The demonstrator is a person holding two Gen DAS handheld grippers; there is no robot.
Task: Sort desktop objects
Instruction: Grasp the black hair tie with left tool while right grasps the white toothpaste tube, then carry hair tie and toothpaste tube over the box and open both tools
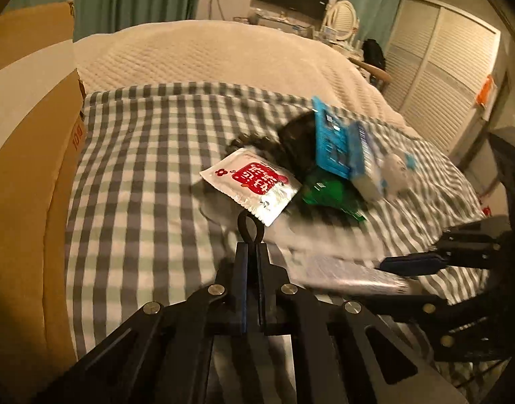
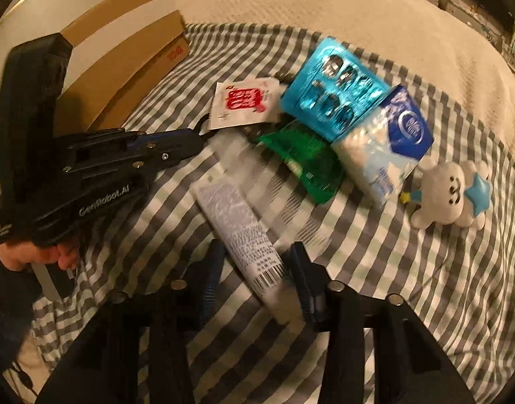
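Two grippers at work over a bed spread with a grey-checked cloth (image 2: 375, 269).

Left gripper (image 1: 251, 232) — fingers pressed together, pinching a thin black loop (image 1: 250, 227) that sticks out past the tips; what the loop belongs to cannot be told. Its tips sit just beside the near corner of a white sachet with red print (image 1: 252, 181).

Right gripper (image 2: 255, 262) — fingers apart, straddling the near end of a white tube (image 2: 237, 222) that lies on the cloth; whether the pads touch it cannot be told, blur obscures the contact.

Pile, far side of the tube: white sachet, blue blister pack (image 2: 331, 91) leaning on a tissue packet (image 2: 388, 148), green packet (image 2: 304, 158) under them, small white plush toy (image 2: 449, 195) at right, apart from the rest.

Cardboard box (image 2: 129, 57) at left, just beside the cloth — likely a destination, though not certain.

Step in hand, by judgement: picking the tube for sorting. Next move calls for closing squarely on the tube, lifting it level, and keeping clear of the left gripper nearby.
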